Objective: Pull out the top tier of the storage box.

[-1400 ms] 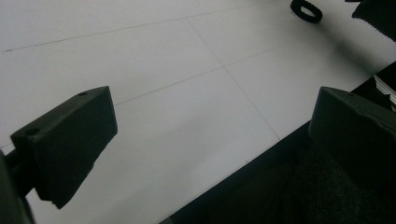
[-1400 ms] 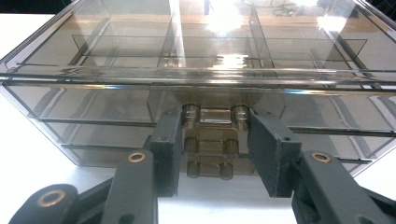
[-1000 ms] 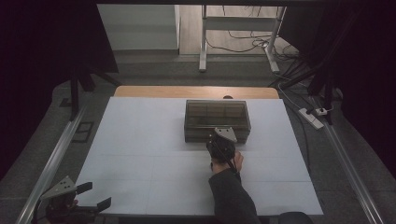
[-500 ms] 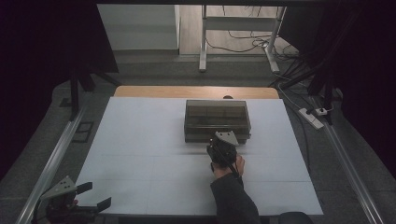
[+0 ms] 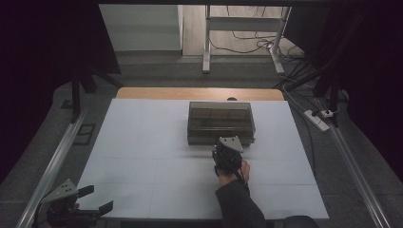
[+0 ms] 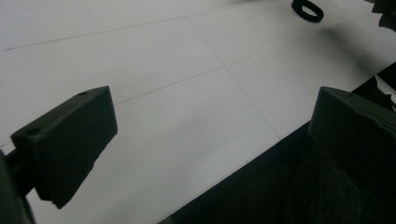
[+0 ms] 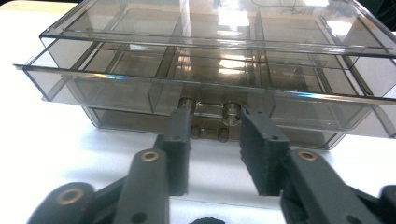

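Left side: the left claw is resting at the near left corner of the white bench, well apart from the work. In the left gripper view its jaws are standing wide apart with nothing between them, and a small black ring is lying on the bench far ahead of it.

Centre: the smoked clear plastic drawer box is sitting toward the far middle of the bench, its divided compartments appearing empty. In the right gripper view the upper drawer is standing pulled out a little from the case, its front overhanging the lower one.

Right side: the right claw is sitting at the front of the box, its jaws set either side of the metal handle of the upper drawer. The pads appear to be touching the two handle posts, so I am judging it closed on the handle, though firmness of contact cannot be confirmed.

Step in hand, as judged: working the upper drawer by its handle. The next move is calling for a straight travel along the drawer's run, with the hold kept level so the light box is not dragging across the bench; the idle left claw may be needed to steady the case.

Markings: no brand, label or legible writing is showing on the box, the claws or the bench.
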### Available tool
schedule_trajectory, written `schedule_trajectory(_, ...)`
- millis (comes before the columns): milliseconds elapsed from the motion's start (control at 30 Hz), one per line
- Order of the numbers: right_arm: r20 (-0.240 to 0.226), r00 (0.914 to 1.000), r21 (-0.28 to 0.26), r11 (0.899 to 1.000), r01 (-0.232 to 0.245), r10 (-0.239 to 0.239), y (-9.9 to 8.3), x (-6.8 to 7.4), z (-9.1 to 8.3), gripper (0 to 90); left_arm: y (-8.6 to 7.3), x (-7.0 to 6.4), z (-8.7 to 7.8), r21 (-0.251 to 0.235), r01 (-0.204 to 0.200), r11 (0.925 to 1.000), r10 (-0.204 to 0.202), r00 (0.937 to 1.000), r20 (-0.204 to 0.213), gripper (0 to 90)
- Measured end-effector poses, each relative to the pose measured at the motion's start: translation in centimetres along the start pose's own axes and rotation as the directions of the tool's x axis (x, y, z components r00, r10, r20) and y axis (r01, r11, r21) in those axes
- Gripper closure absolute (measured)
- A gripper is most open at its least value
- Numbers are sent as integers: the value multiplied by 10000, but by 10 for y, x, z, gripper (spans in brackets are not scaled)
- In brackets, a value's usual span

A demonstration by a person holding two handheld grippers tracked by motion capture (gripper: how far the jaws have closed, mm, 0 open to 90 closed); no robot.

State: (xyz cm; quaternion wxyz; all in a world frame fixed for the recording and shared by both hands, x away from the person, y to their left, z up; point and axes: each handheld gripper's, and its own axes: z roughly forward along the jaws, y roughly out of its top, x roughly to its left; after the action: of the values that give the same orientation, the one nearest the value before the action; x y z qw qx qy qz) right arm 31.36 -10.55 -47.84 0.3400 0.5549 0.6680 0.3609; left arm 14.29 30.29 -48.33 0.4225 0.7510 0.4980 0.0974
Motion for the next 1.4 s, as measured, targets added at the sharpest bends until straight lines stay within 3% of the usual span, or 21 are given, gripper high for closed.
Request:
schedule_trajectory(200,-284,9996,-39,10000,40,-41,2,-2,-3,472,0,0,0,-4,22,10000,-22,10000,10,3)
schedule_trajectory(367,-1218,9922,253,9992,304,-271,9,-9,-7,303,0,0,0,4,11,10000,-11,10000,6,3)
schedule_trajectory(500,-1968,9792,562,9965,614,-492,15,-14,-9,211,0,0,0,8,22,10000,-22,10000,6,3)
schedule_trajectory(633,-2589,9653,812,9951,567,-339,22,-22,-10,148,0,0,0,7,37,10000,-37,10000,8,3)
schedule_trajectory(700,-2957,9531,986,9904,968,-638,25,-25,-11,95,0,0,0,9,46,10000,-46,10000,12,3)
schedule_trajectory(833,-3382,9349,1194,9805,1563,-1078,32,-30,-11,88,0,0,0,7,50,10000,-50,10000,12,3)
schedule_trajectory(967,-3964,9058,1107,9717,2087,-1494,38,-39,-9,44,0,1,0,-4,75,10000,-75,10000,17,3)
schedule_trajectory(1100,-4860,8579,1110,9619,2499,-1668,44,-49,-5,33,0,1,0,-10,86,10000,-86,10000,21,3)
schedule_trajectory(1167,-5340,8276,983,9595,2641,-1731,47,-54,-2,20,0,1,0,-12,87,10000,-87,10000,19,3)
schedule_trajectory(1267,-5739,7960,1016,9478,3022,-1923,51,-59,2,13,0,1,0,-14,87,10000,-87,10000,16,3)
schedule_trajectory(1333,-5966,7813,1079,9464,3046,-1834,53,-62,5,14,0,1,0,-17,94,10000,-94,10000,25,3)
schedule_trajectory(1400,-6123,7735,1182,9484,2941,-1635,56,-64,6,15,0,1,0,-24,100,9999,-100,9999,32,3)
